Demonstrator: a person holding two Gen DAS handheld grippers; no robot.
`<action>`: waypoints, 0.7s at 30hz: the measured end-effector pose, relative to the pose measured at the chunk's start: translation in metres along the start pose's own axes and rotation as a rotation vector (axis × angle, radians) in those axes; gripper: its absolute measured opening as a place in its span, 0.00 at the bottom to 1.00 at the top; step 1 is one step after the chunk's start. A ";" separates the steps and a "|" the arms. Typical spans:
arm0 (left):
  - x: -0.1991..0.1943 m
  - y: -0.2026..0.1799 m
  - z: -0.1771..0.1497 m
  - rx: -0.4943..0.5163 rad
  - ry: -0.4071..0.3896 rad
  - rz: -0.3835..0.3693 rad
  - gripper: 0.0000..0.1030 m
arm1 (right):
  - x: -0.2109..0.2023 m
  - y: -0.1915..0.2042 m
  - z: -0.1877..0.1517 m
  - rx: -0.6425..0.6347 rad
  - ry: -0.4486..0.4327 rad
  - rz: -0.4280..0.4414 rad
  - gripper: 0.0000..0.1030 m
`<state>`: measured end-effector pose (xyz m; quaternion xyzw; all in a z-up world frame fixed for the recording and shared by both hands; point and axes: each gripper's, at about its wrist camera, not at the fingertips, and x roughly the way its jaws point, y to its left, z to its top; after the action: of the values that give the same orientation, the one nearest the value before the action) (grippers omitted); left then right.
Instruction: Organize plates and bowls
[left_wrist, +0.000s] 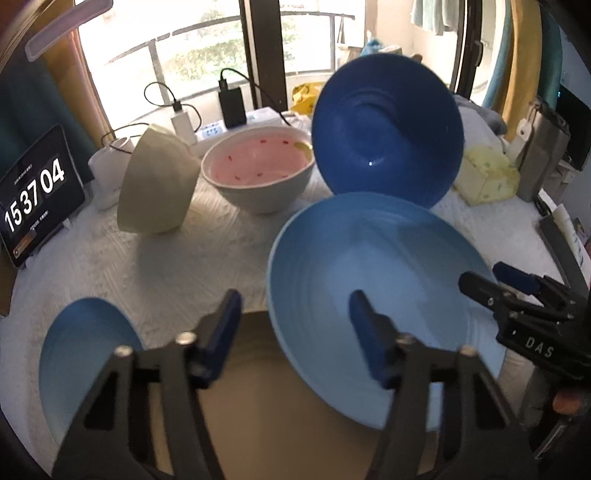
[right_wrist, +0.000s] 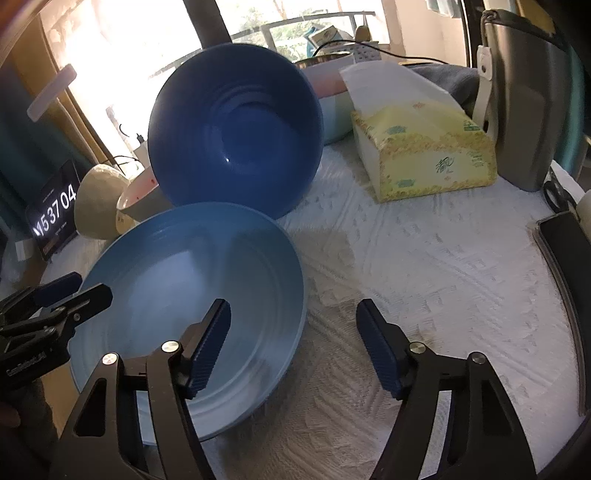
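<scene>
Saw the left gripper with its jaws wide apart and nothing held. Saw the right gripper wide apart too, and holding nothing. Found the big light blue plate lying flat on the white cloth, right under both grippers. Looked along the left gripper: right jaw over the plate, left jaw out past its rim. Looked along the right gripper: left jaw over the plate, right jaw over bare cloth. Could not tell if any jaw touched the plate. Spotted a small light blue dish close by, to the left of the left gripper's left jaw. Found the dark blue bowl just behind the plate, straight ahead of the jaws, tipped up on its edge and facing them. Saw a pink bowl upright farther ahead, and a cream bowl on its side just left of it. Noticed a yellow tissue box far ahead of the right gripper's right jaw. Read 15 37 04 on a clock screen far off to the left.
</scene>
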<state>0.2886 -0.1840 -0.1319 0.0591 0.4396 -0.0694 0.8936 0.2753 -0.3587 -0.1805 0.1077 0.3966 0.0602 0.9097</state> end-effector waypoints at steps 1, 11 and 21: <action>0.001 -0.001 -0.001 0.002 0.006 -0.003 0.52 | 0.001 0.000 0.000 -0.002 0.003 -0.004 0.68; 0.003 -0.010 -0.004 0.032 0.021 -0.022 0.41 | 0.002 0.005 -0.001 -0.039 0.009 -0.024 0.29; -0.005 -0.008 -0.008 0.023 0.016 -0.036 0.40 | -0.003 0.009 -0.002 -0.028 -0.004 -0.051 0.27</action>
<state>0.2775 -0.1902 -0.1332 0.0617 0.4470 -0.0900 0.8878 0.2716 -0.3501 -0.1779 0.0848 0.3964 0.0424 0.9132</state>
